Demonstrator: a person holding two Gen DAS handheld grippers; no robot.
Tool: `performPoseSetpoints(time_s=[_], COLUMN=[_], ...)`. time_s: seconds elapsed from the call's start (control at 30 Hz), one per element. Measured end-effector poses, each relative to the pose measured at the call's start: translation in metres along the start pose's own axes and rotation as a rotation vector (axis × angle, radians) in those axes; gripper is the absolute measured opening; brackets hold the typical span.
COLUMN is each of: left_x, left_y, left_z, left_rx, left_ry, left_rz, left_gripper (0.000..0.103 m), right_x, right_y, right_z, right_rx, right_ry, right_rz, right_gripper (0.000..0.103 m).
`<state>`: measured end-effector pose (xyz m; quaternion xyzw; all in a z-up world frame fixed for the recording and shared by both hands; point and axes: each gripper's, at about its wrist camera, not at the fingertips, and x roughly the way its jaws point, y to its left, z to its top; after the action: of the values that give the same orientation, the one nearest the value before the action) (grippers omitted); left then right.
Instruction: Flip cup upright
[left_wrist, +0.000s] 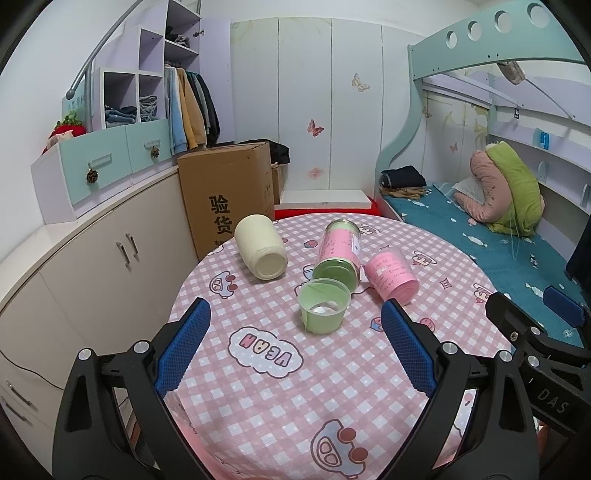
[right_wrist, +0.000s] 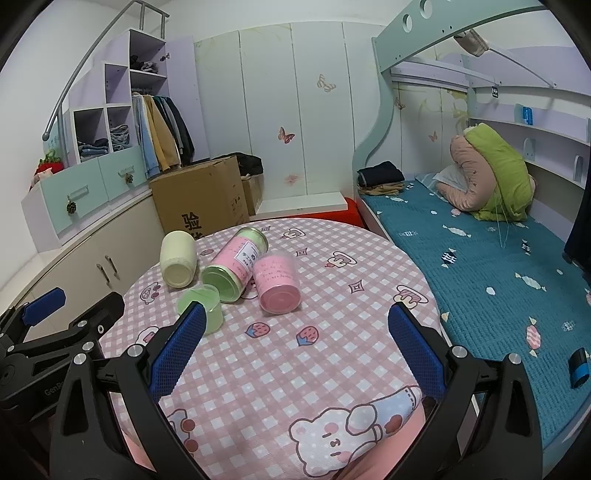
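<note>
Several cups rest on a round table with a pink checked cloth. A small green cup stands upright with its mouth up; it also shows in the right wrist view. A cream cup, a green-and-pink cup and a pink cup lie on their sides. My left gripper is open and empty, just short of the green cup. My right gripper is open and empty, in front of the pink cup.
A cardboard box stands behind the table on the left, by low cabinets. A bed with a teal cover runs along the right. The right gripper shows at the right edge of the left wrist view.
</note>
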<state>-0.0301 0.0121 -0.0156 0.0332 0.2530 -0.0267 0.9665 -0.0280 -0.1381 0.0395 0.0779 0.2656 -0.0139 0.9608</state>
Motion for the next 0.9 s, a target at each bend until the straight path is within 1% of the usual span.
performPoseSetpoints(time_s=[0.17,0.27,0.77,0.83,0.9], left_x=[-0.0009,-0.0013,-0.0019,-0.0019,-0.0012], left_y=[0.0003,-0.0004,0.0004,0.0018,0.0001], left_z=[-0.0002,-0.0002,0.0002,-0.0005,-0.0015], left_rx=[0.001,0.003,-0.004,-0.015,0.001], left_ry=[0.002,-0.002,-0.006,-0.008,-0.008], left_rz=[0.005,0.007,0.011,0.007,-0.002], left_gripper=[0.094,0.096,0.096,0.096,0.096], right_x=[0.0001,0.0002,0.0000,-0.0001,0.0002], right_y=[-0.0004,-0.0012,-0.0015,-0.0013,-0.0008], right_z=[0.0003,0.0002,0.0001,0.0000,0.0003], right_rx=[0.001,0.001,-0.001,-0.003,-0.003], right_ry=[0.004,0.005,0.004,0.005,0.003], right_rz=[0.000,0.000,0.002,0.001,-0.001], right_gripper=[0.095,0.095,0.095,0.095,0.095])
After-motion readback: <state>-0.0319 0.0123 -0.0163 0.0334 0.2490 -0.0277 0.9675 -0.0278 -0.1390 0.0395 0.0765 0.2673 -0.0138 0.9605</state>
